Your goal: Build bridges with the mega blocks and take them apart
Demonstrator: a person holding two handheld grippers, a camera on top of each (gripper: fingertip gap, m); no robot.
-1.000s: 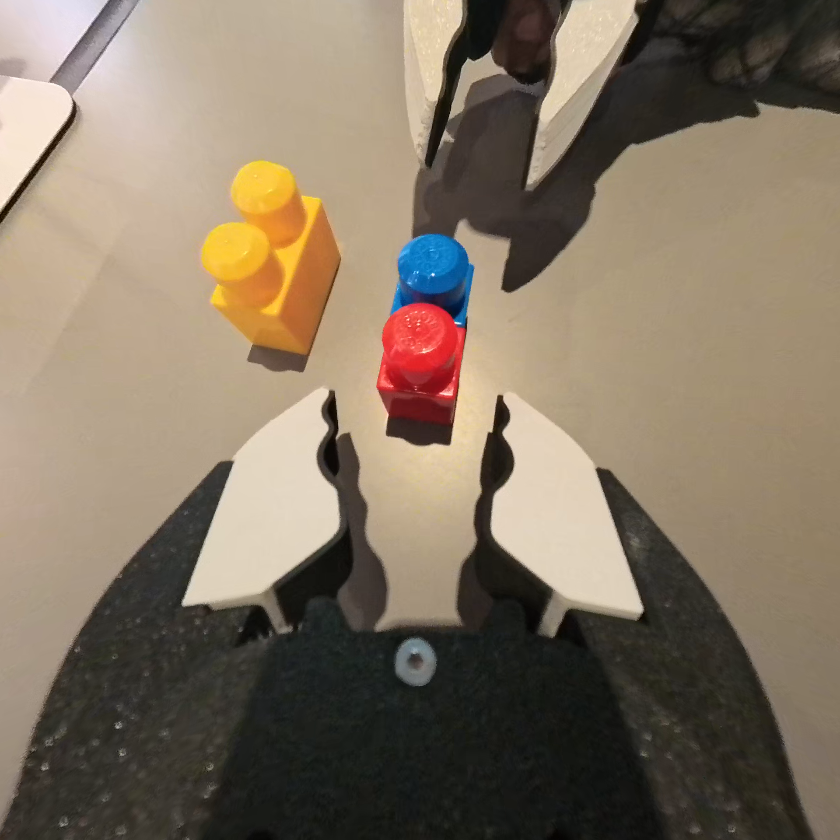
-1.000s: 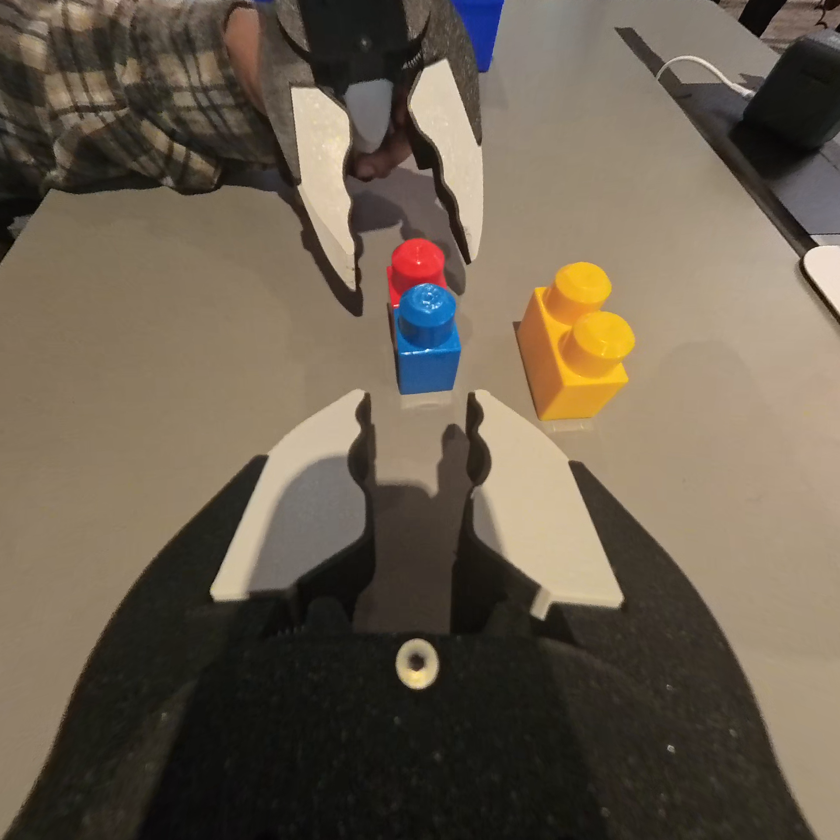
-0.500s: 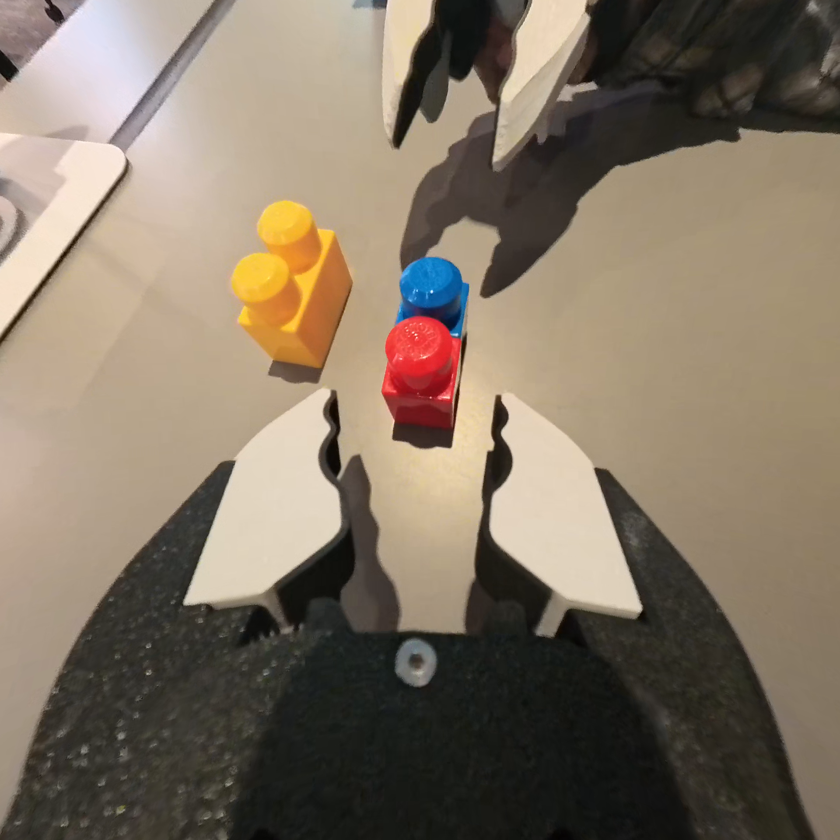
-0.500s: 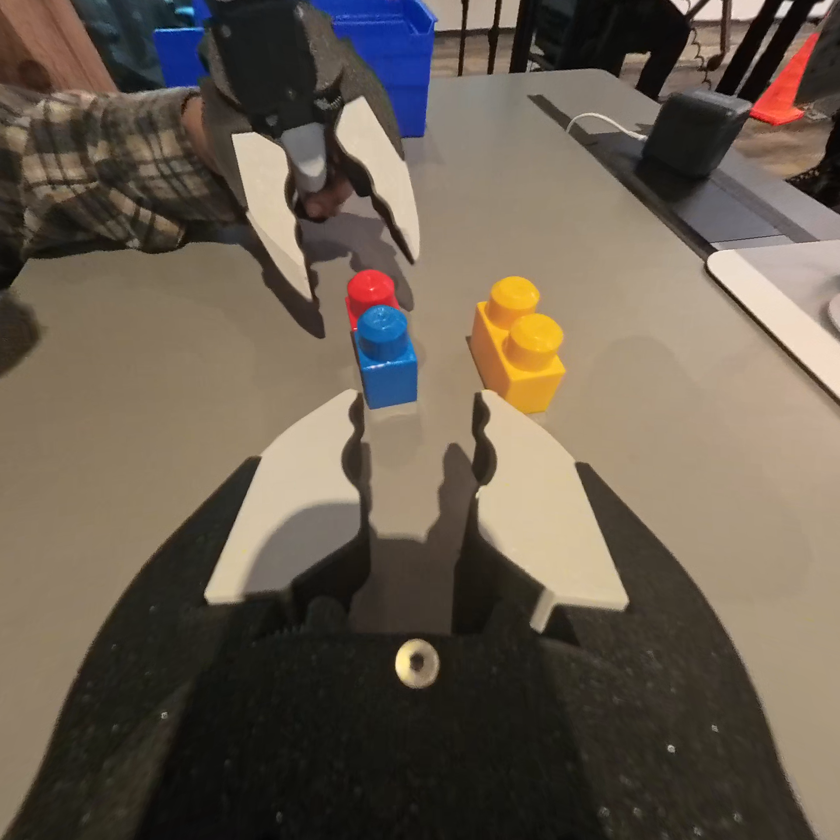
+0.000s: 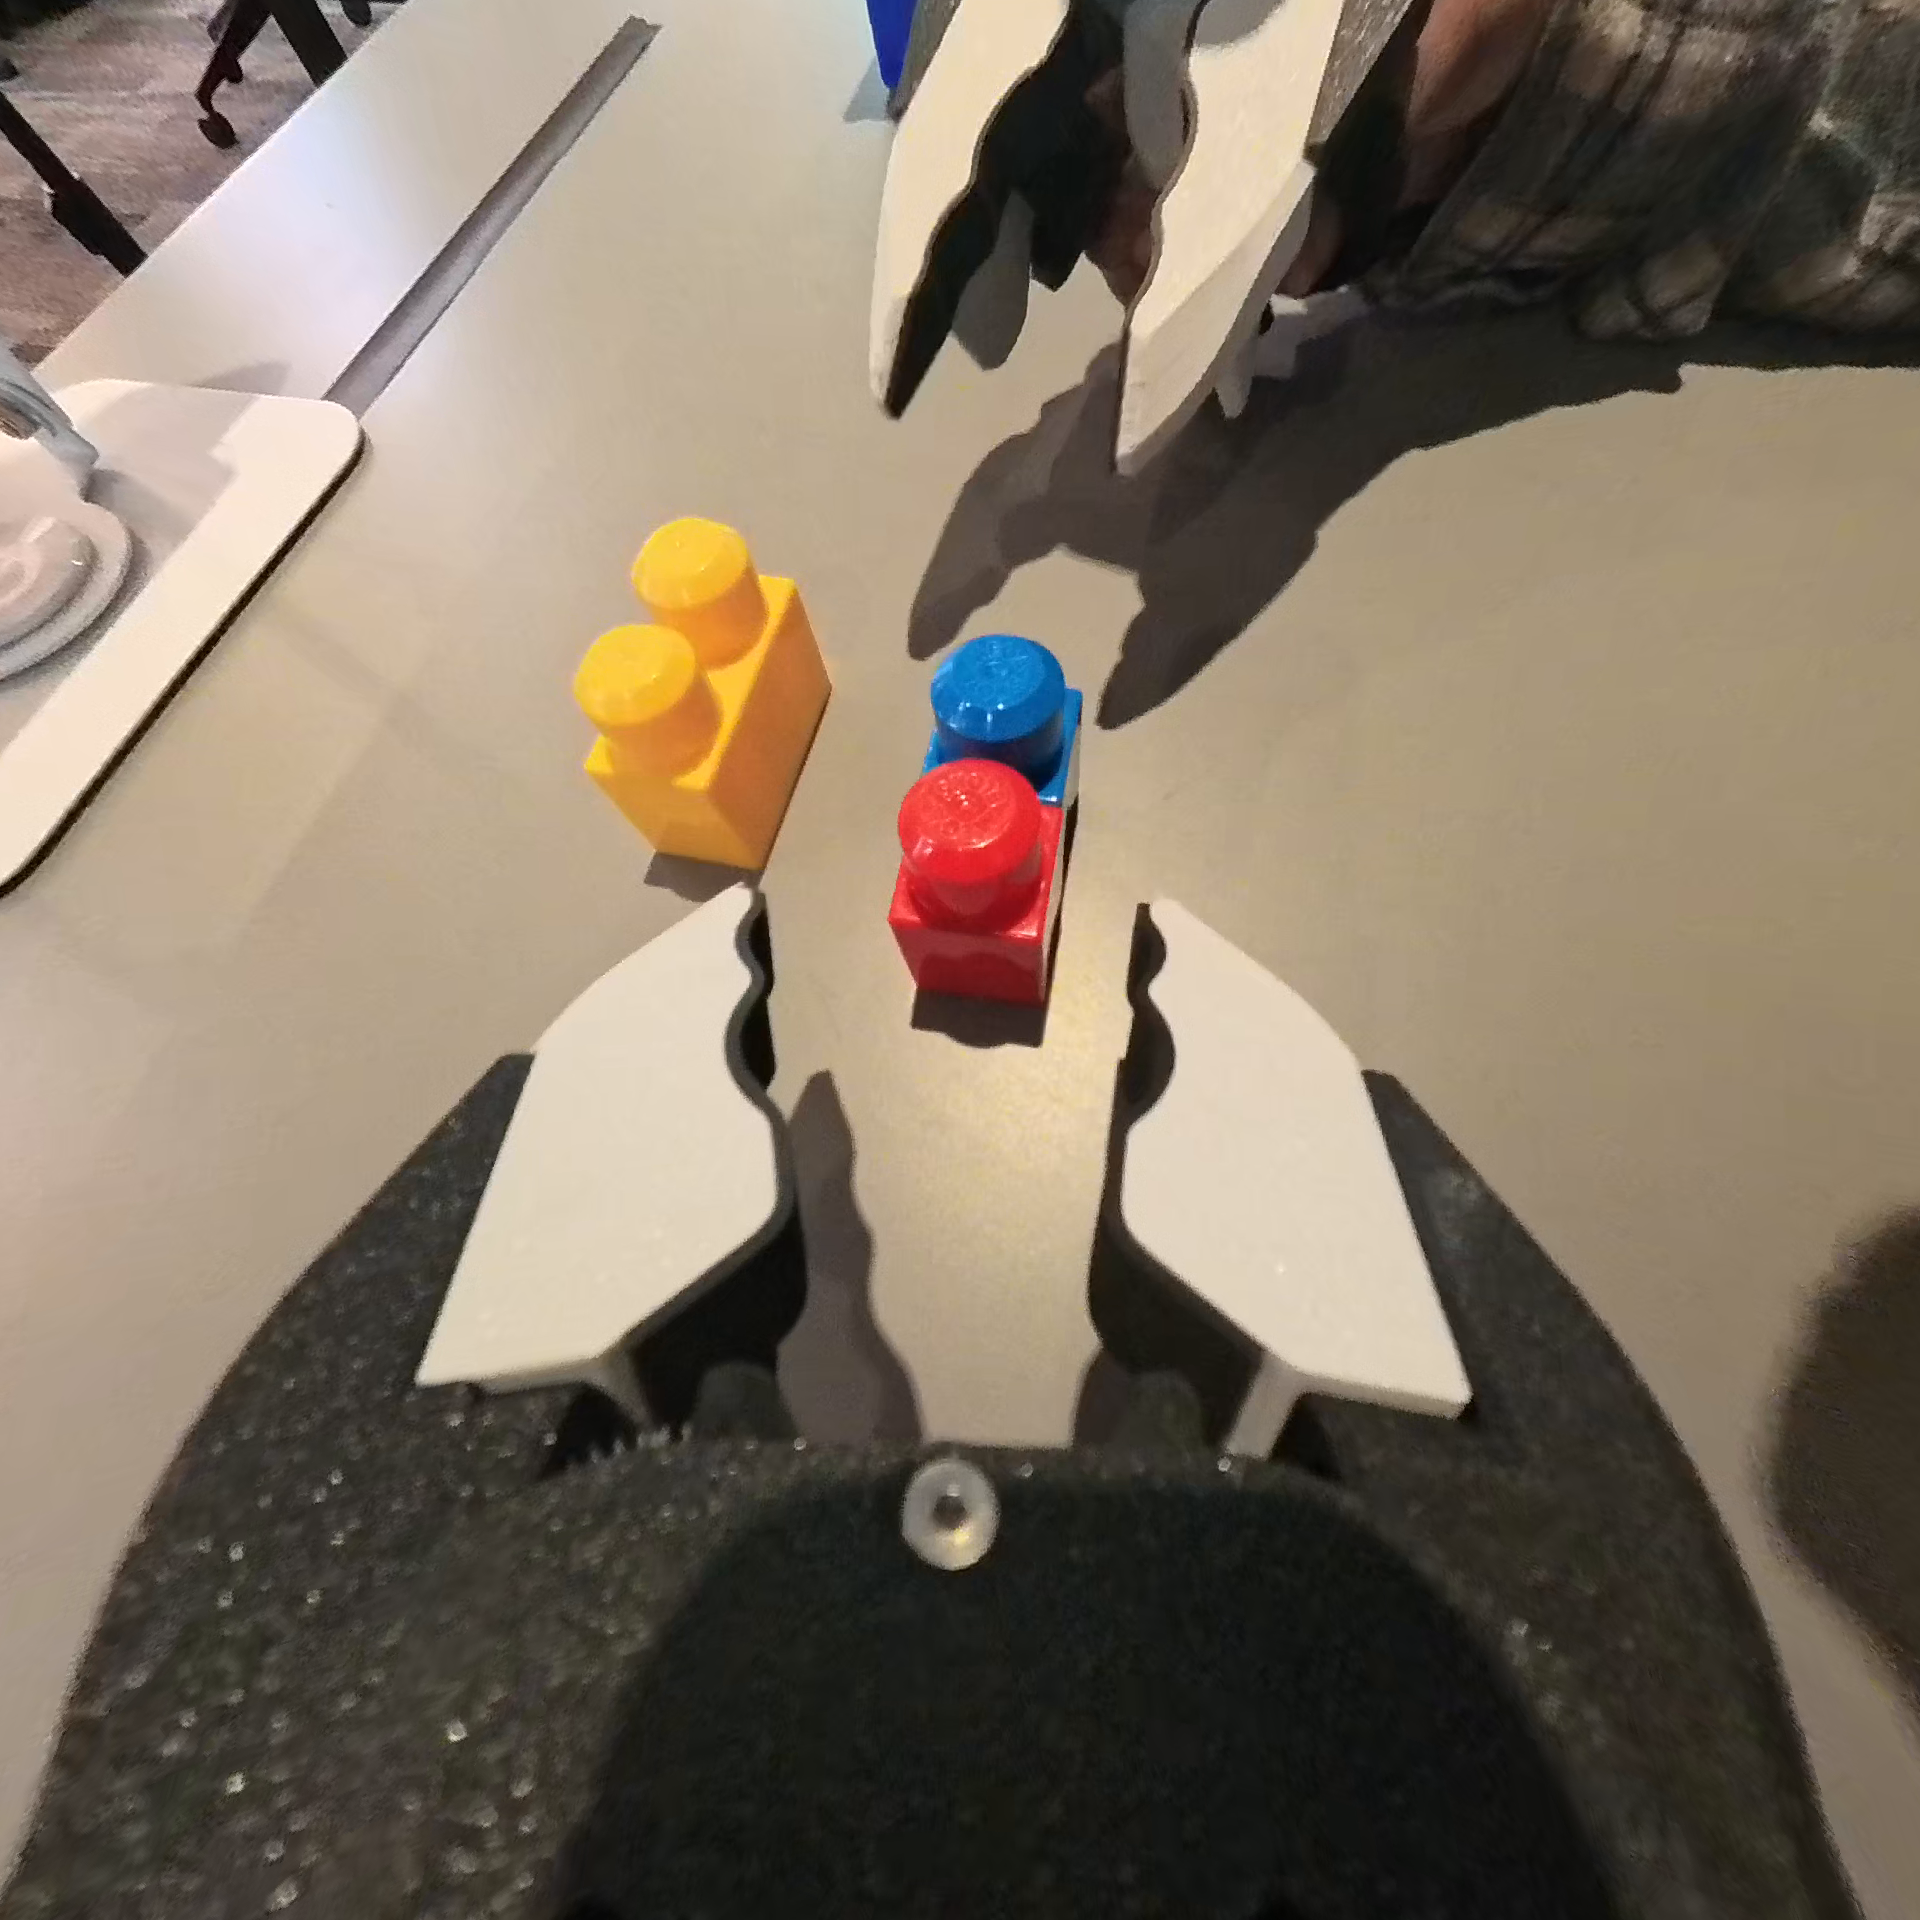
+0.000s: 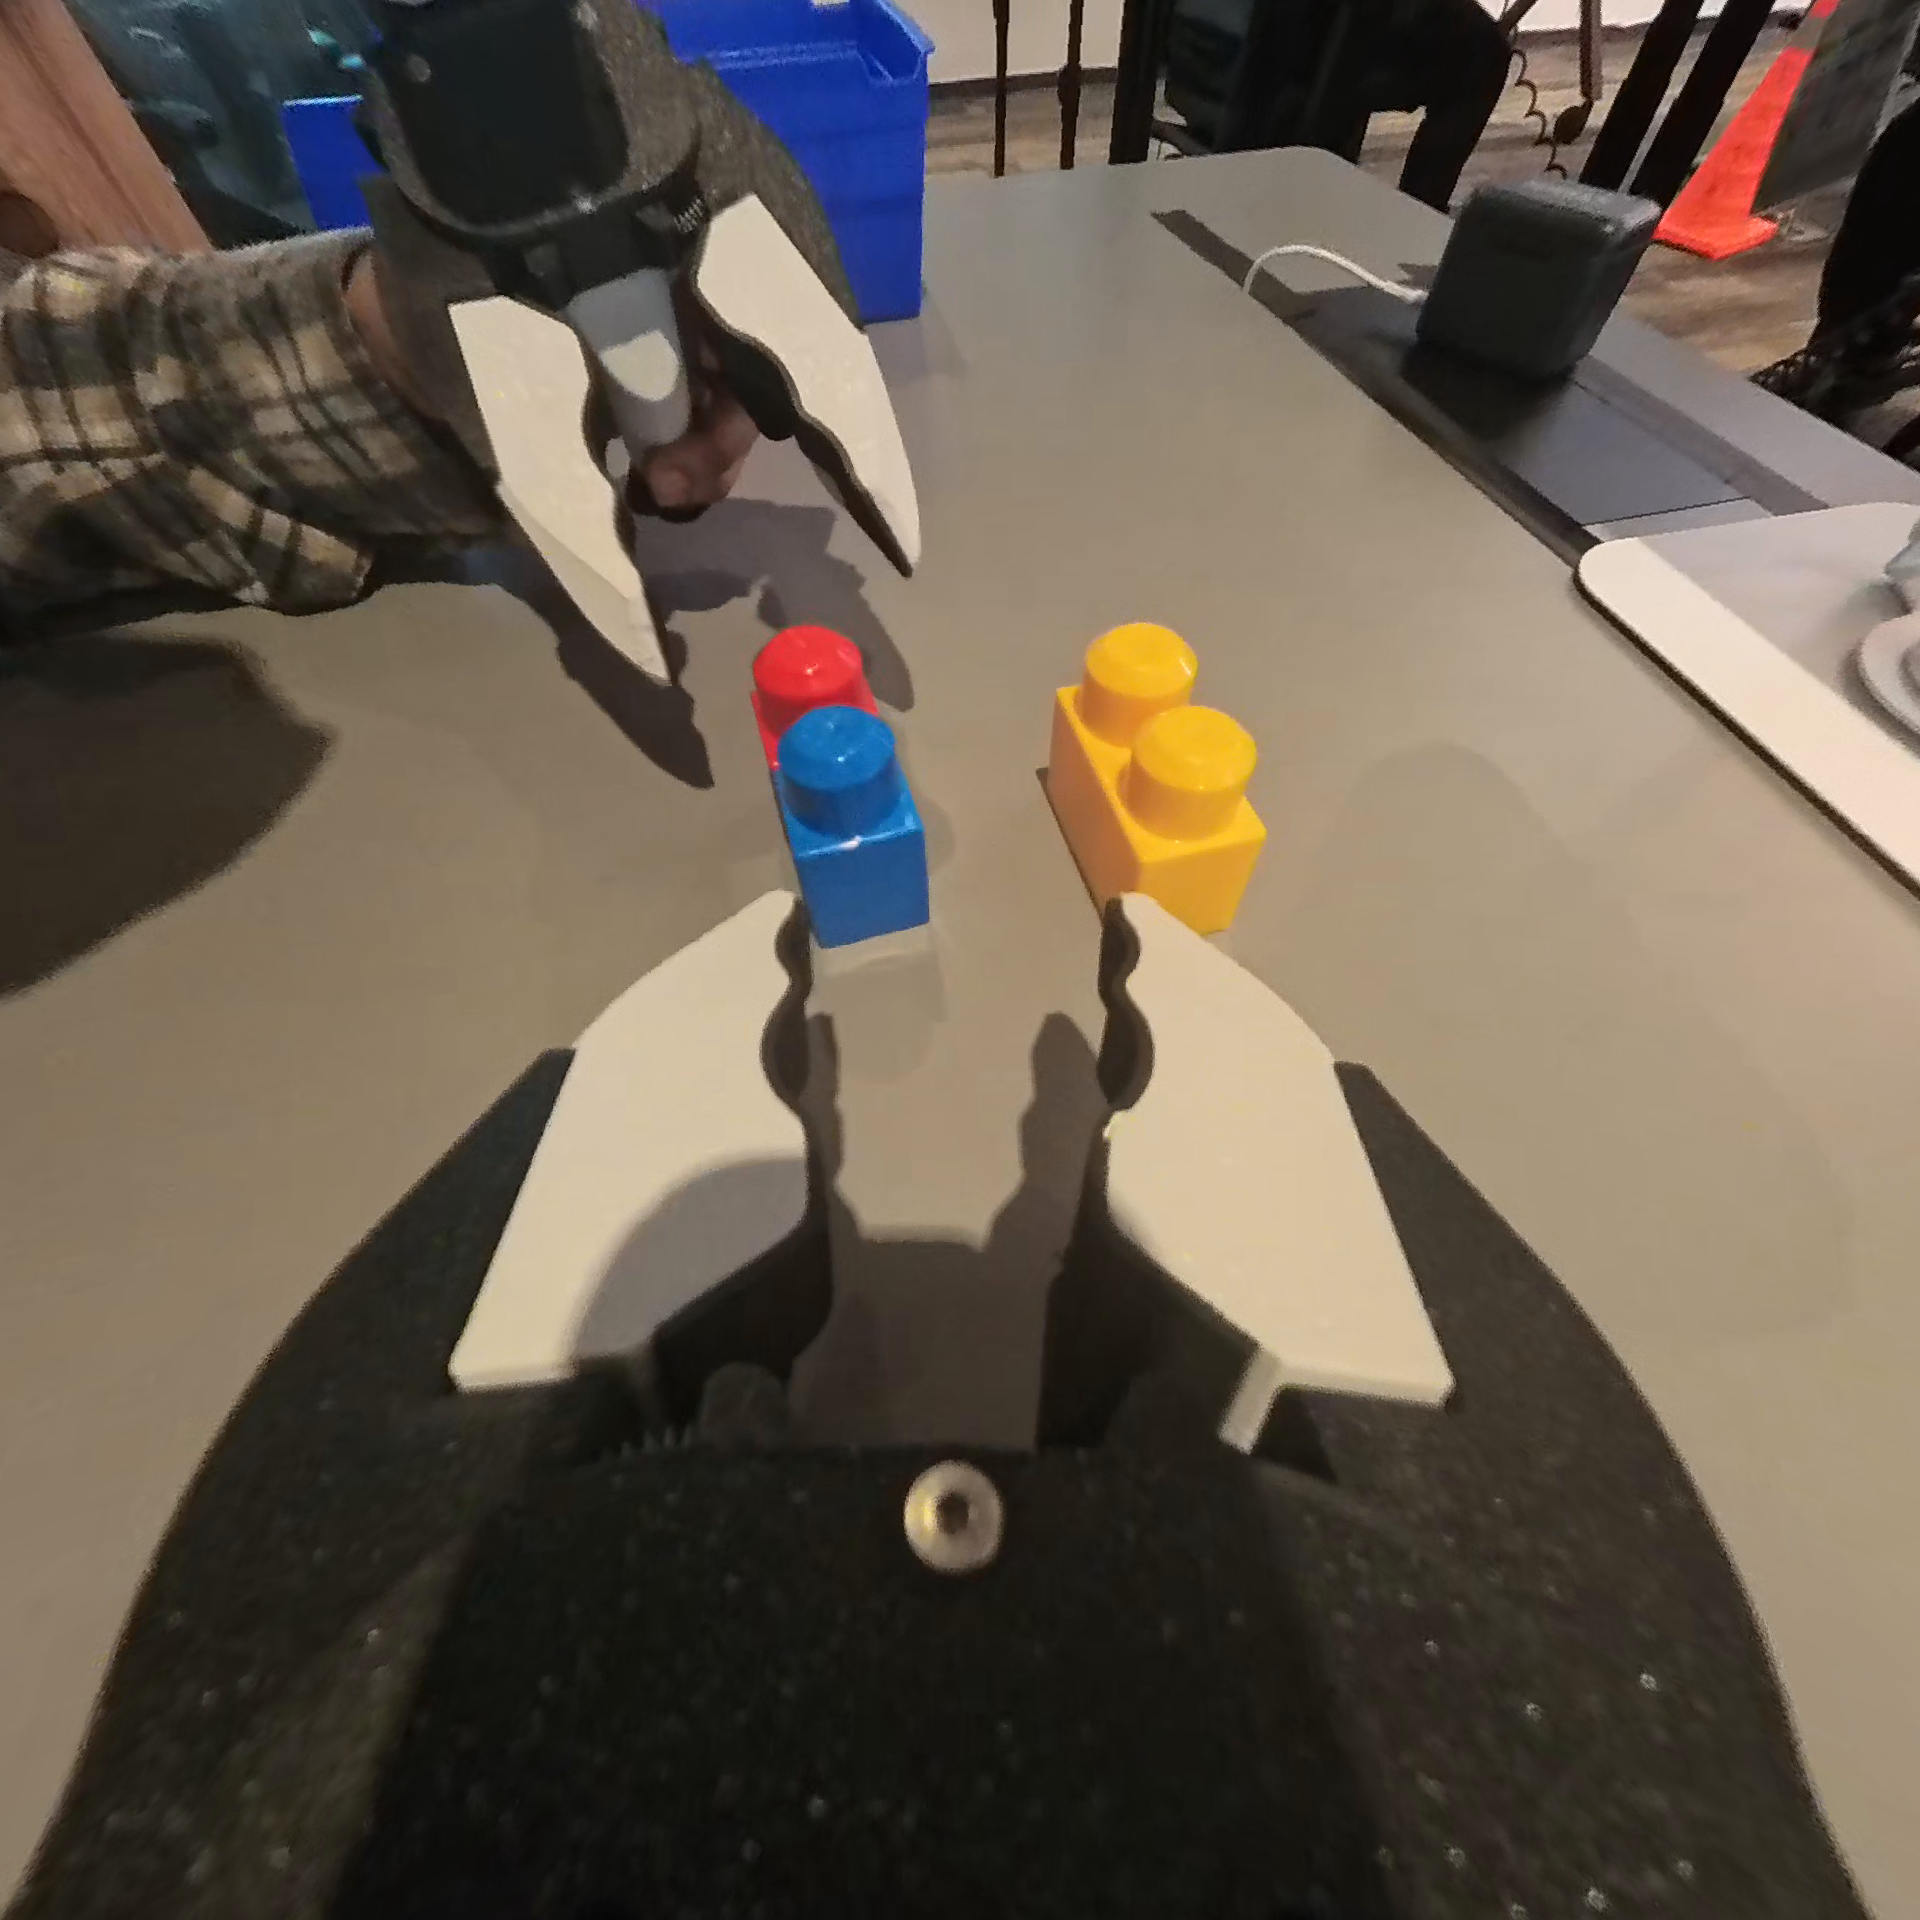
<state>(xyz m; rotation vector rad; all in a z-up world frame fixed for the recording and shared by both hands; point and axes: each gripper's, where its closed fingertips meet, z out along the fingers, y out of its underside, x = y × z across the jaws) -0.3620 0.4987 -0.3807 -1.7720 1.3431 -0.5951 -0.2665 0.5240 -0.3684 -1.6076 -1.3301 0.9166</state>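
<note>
Both grippers are hanging open and empty over the counter (image 5: 1455, 831), facing each other across the blocks. The red block (image 5: 971, 904) and blue block (image 5: 1003, 717) are sitting touching, in front of the left gripper (image 5: 945, 914). The yellow block (image 6: 1153, 779) is standing apart, just beyond the right gripper (image 6: 945, 914). Closing carelessly on the red block risks shoving the blue one along, since they are touching.

A glossy red single-stud plastic block (image 5: 971, 914) and a blue single-stud plastic block (image 6: 854, 836) sit by a yellow two-stud plastic block (image 6: 1155, 777) on the plain matte grey surface (image 6: 1351, 675). Both grippers have off-white jaws on speckled black bodies. A sleeve (image 6: 177, 416) is brown-and-cream plaid. A blue plastic bin (image 6: 831, 114) stands behind.
</note>
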